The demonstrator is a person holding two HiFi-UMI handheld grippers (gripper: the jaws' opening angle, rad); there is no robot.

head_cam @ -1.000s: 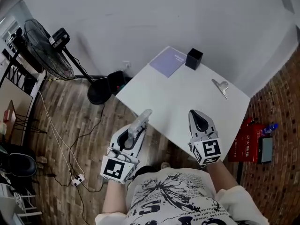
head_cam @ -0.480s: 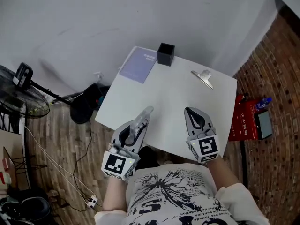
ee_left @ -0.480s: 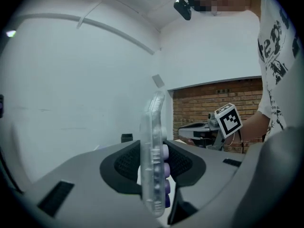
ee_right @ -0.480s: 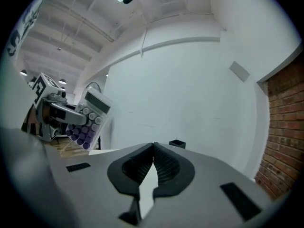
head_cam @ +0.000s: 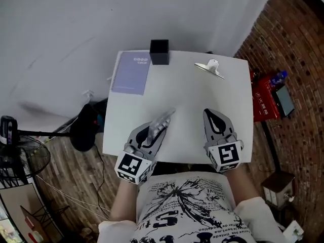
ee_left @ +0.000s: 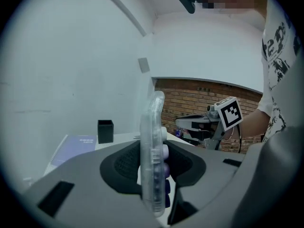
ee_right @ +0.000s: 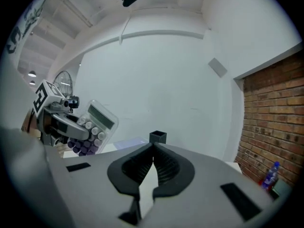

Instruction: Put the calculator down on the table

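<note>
A clear plastic calculator with purple and white keys is clamped on edge in my left gripper, above the near left part of the white table. In the left gripper view both dark pads press on the calculator, which stands upright between them. My right gripper hovers over the near right part of the table, jaws shut with nothing between them. From the right gripper view the calculator shows tilted at the left, with its display uppermost.
A purple notebook lies at the far left of the table, a black square cup at the far edge, a metal clip at the far right. A red box and a blue bottle are on the floor at the right.
Both grippers have moved forward from the table's near edge to over its top. The left one still grips the calculator. The table now lies square ahead.
</note>
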